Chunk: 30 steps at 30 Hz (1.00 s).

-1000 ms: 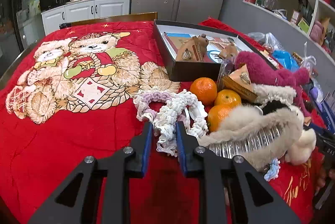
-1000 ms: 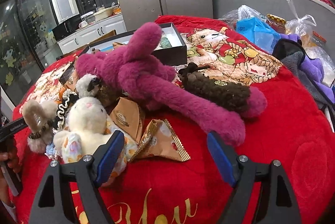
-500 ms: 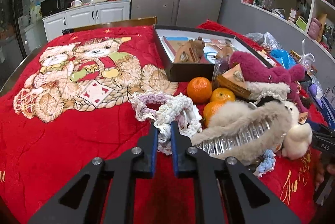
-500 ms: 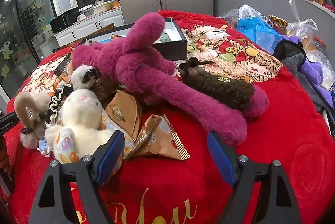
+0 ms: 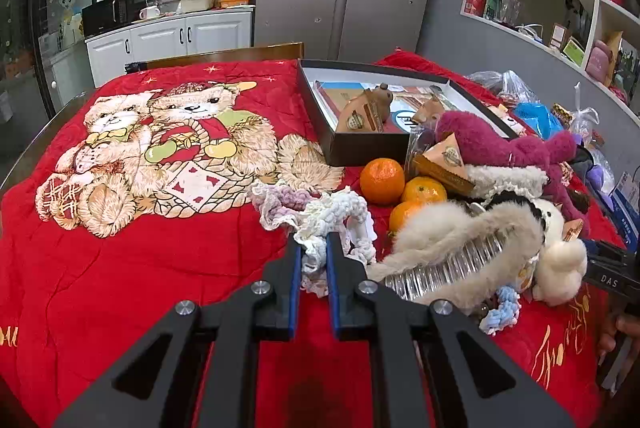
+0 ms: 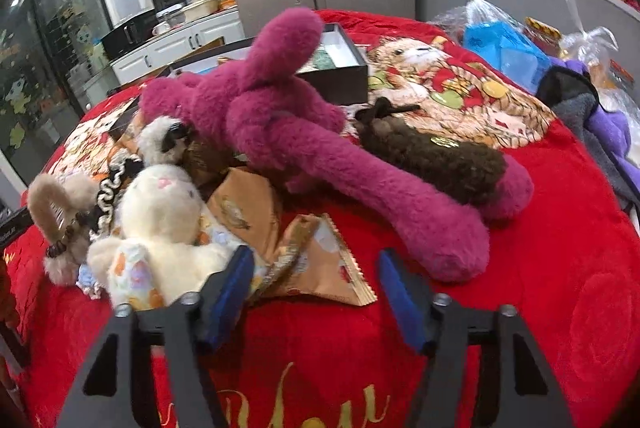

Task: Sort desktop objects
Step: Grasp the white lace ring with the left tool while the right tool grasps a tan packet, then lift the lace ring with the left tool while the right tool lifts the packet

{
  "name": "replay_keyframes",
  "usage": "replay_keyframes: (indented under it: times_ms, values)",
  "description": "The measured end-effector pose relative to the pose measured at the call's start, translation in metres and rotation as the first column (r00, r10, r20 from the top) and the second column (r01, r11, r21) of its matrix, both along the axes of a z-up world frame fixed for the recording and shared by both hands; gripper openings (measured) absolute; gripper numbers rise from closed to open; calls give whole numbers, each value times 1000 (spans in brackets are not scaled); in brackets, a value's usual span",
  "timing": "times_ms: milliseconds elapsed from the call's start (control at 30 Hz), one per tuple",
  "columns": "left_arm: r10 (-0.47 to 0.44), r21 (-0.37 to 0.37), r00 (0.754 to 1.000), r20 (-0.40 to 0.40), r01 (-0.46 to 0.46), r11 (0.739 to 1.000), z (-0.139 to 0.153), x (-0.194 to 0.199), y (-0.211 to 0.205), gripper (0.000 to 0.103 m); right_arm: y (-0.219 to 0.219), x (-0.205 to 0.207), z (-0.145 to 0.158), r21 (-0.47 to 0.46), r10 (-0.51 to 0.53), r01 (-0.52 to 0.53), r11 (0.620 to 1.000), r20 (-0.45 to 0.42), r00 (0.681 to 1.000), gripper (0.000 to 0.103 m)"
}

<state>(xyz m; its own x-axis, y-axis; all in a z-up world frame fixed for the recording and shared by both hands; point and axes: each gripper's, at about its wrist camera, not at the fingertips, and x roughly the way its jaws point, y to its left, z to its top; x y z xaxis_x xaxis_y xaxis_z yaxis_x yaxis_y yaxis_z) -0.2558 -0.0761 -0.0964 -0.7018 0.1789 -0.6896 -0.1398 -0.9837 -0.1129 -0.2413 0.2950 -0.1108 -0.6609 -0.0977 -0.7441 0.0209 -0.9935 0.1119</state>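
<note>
My left gripper point(image 5: 312, 248) is shut on the near end of a white and lilac crocheted scrunchie bundle point(image 5: 320, 211) lying on the red blanket. Right of it lie three oranges point(image 5: 382, 180), a beige furry hair comb point(image 5: 460, 248) and a white plush bunny point(image 5: 558, 264). A black open box point(image 5: 360, 147) with packets stands behind them. My right gripper point(image 6: 316, 268) is open, its fingertips either side of a gold triangular snack packet point(image 6: 328, 264). The white bunny point(image 6: 160, 220) is at its left, and a magenta plush toy point(image 6: 320, 143) lies beyond.
The red teddy-bear blanket point(image 5: 140, 260) covers the table. A brown furry toy point(image 6: 436, 155) rests on the magenta plush. Plastic bags, a blue bag point(image 6: 504, 51) and purple cloth point(image 6: 608, 131) crowd the right edge. Fridge and kitchen cabinets stand behind the table.
My left gripper closed from partly open onto the crocheted bundle. My right gripper stayed open and moved forward, closer to the gold packet.
</note>
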Motion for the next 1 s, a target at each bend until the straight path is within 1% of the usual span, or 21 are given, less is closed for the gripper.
replay_keyframes:
  times_ms: [67,100,200,267,300,400,433,500,533,567,600,667,733,833,1000]
  values:
    - [6,-10,1000,7,-6,1000,-1,-1,0,14,-4,1,1,7,17,-17,1000,-6,1000,50]
    - [7,-15,1000,9,-7,1000,-2,-1,1,15,-6,1,1,12,19,-19,1000,-7,1000,49]
    - [17,-20,1000,14,-16,1000,-2,-1,0,27,-7,2,2,18,19,-19,1000,-11,1000,48]
    - [31,-10,999,15,-31,999,-1,1,-3,50,-7,3,2,16,19,-19,1000,-10,1000,48]
    - [36,-5,999,9,-36,999,0,2,-4,53,-7,3,2,15,19,-19,1000,-10,1000,48]
    - [34,-4,999,-10,-35,999,2,5,-5,53,-7,3,2,17,20,-20,1000,-9,1000,48]
    - [27,-5,1000,-7,-27,1000,1,4,-4,52,-6,3,2,17,20,-20,1000,-9,1000,48]
    - [11,-15,1000,7,-11,1000,-2,3,0,48,-7,3,2,17,20,-20,1000,-9,1000,48]
    - [1,-25,1000,17,-1,1000,-5,2,2,39,-6,3,2,17,20,-20,1000,-9,1000,48]
    - [-6,-30,1000,27,7,1000,-7,1,4,34,-6,3,2,16,20,-20,1000,-9,1000,48]
    - [-14,-30,999,37,15,999,-9,0,6,32,-7,3,2,16,20,-20,1000,-9,1000,48]
    - [-27,-20,998,49,28,999,-12,0,7,19,-6,3,2,17,20,-20,1000,-9,1000,48]
    - [-24,-25,998,51,25,999,-14,-1,7,13,-6,3,2,17,20,-20,1000,-9,1000,48]
    - [-25,-4,998,54,25,1000,-14,-1,5,11,-6,3,2,17,20,-20,1000,-9,1000,48]
    - [-24,2,998,50,23,1000,-12,-1,4,10,-6,3,2,17,20,-20,1000,-9,1000,48]
